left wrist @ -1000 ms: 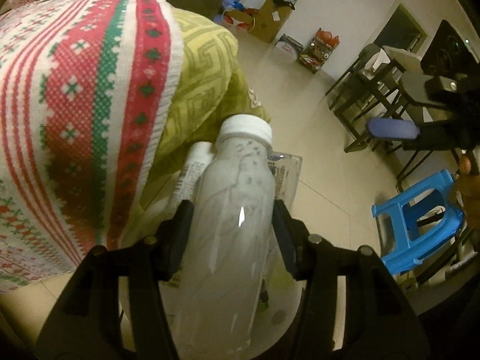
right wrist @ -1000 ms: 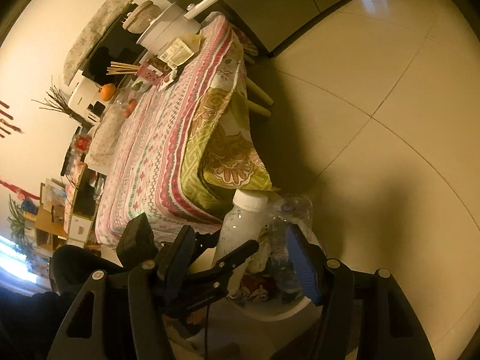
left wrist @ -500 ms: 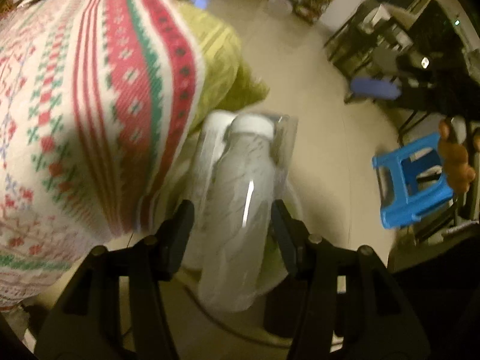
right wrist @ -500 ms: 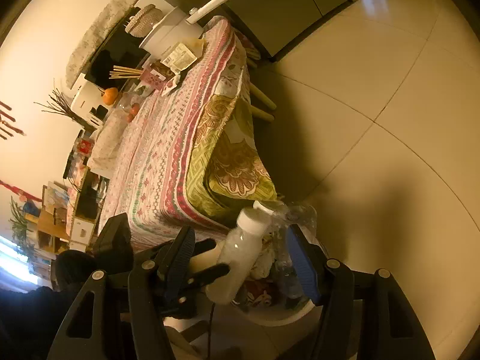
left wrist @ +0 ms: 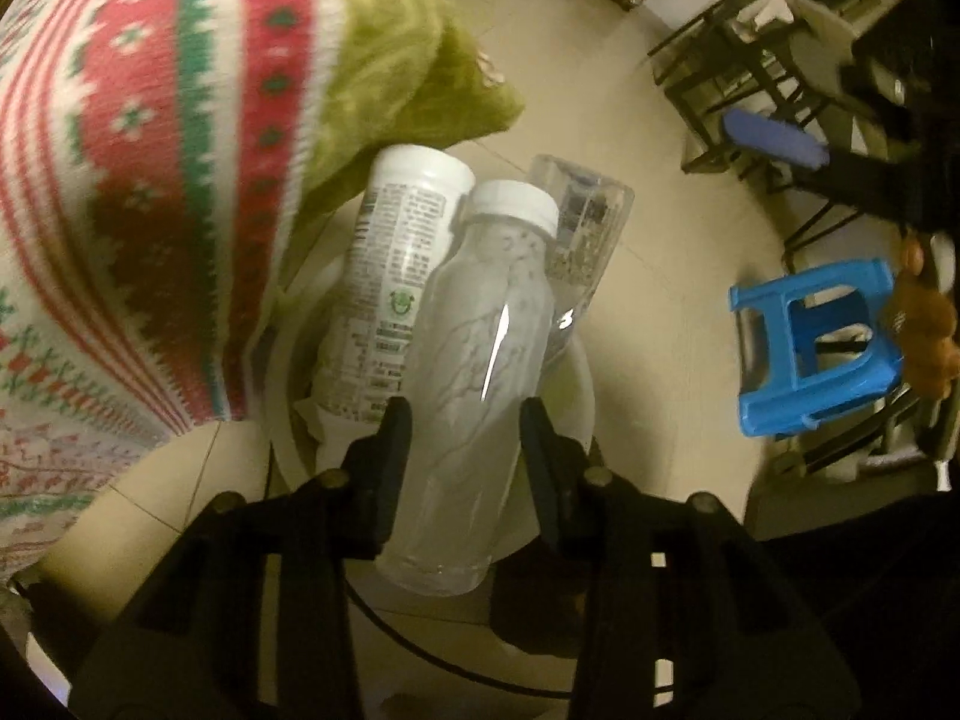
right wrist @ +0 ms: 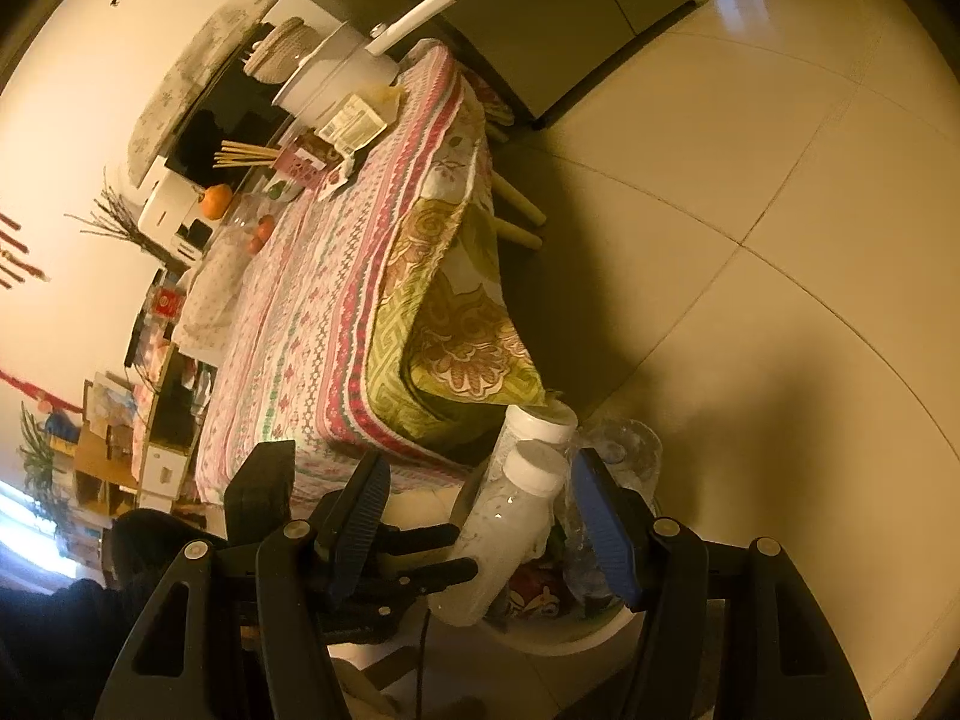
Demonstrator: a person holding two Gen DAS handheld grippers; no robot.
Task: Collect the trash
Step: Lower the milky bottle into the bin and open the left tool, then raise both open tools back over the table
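left tool (left wrist: 465, 450): jaws closing on cloudy white-capped plastic bottle (left wrist: 474, 372), held tilted over round white waste bin (left wrist: 579, 372) | right tool (right wrist: 480, 516): spread apart, empty

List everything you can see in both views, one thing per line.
Frosted bottle: one, cloudy white with white cap, between the left tongs' fingers over the bin.
Labelled bottle: one, white, standing in the bin.
Clear bottle: one, transparent, in the bin.
Trash bin: one, white, on the floor beside the table.
Tablecloth: one, red, green and white pattern, over the table.
Stool: one, blue, on the floor.
Pot: one, white, at the table's far end.
Oranges: a few, on the table.
Left tongs: black, jaws closing around the frosted bottle.
Right tongs: blue pads, open, holding nothing.
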